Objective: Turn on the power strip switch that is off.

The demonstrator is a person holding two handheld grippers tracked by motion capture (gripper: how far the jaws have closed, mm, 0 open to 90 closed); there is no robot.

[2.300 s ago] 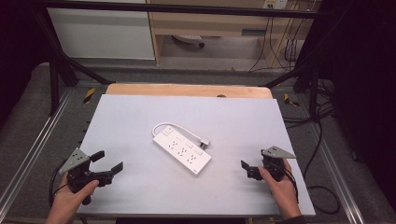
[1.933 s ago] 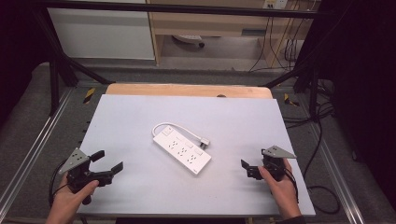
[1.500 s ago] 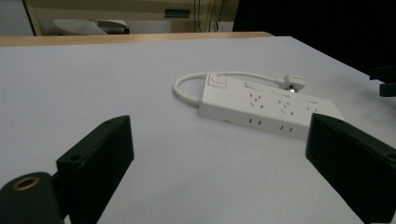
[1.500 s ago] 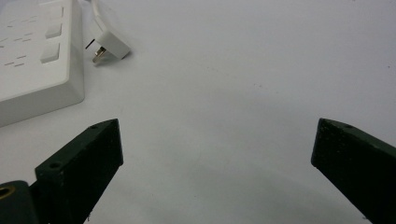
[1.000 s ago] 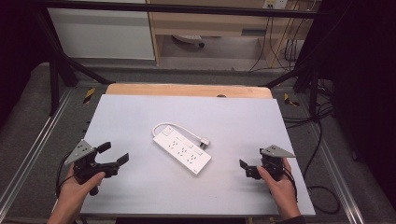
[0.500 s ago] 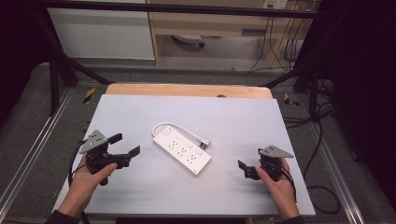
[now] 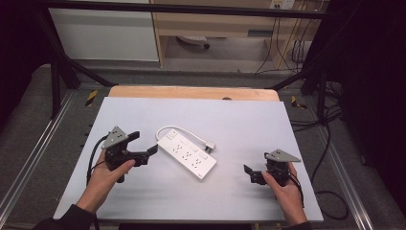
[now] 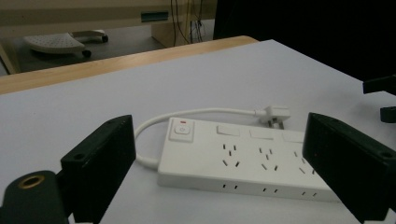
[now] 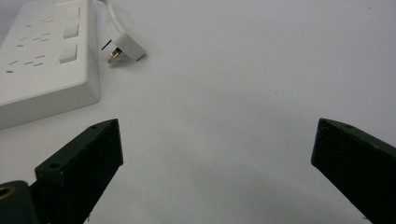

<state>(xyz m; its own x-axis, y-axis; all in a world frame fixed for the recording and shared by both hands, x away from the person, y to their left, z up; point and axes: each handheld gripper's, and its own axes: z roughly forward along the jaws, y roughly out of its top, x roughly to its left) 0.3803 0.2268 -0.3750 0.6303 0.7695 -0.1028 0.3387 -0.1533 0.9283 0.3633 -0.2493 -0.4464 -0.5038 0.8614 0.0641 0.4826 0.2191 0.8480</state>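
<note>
A white power strip [image 7: 187, 154] lies diagonally in the middle of the white table [image 7: 249, 120]. Its short cord loops round to a plug [image 7: 209, 145] lying beside it. My left gripper [image 7: 143, 143] is open just left of the strip's switch end, and in the left gripper view the strip [image 8: 243, 158] and its plug [image 8: 275, 113] sit beyond the wide-apart jaws of the left gripper [image 8: 219, 126]. My right gripper [image 7: 256, 163] is open near the front right of the table, holding nothing. In the right gripper view the strip's end [image 9: 42, 60] and the plug [image 9: 123, 44] are at the upper left.
A wooden strip [image 7: 191, 92] runs along the table's far edge. Black frame posts and metal rails flank the table on both sides, with cables on the floor at the right. Bare white surface lies between the strip and the right gripper.
My left gripper has travelled forward and to the right, from the front left corner up to the power strip's switch end. The right gripper has barely shifted. The strip has not moved.
</note>
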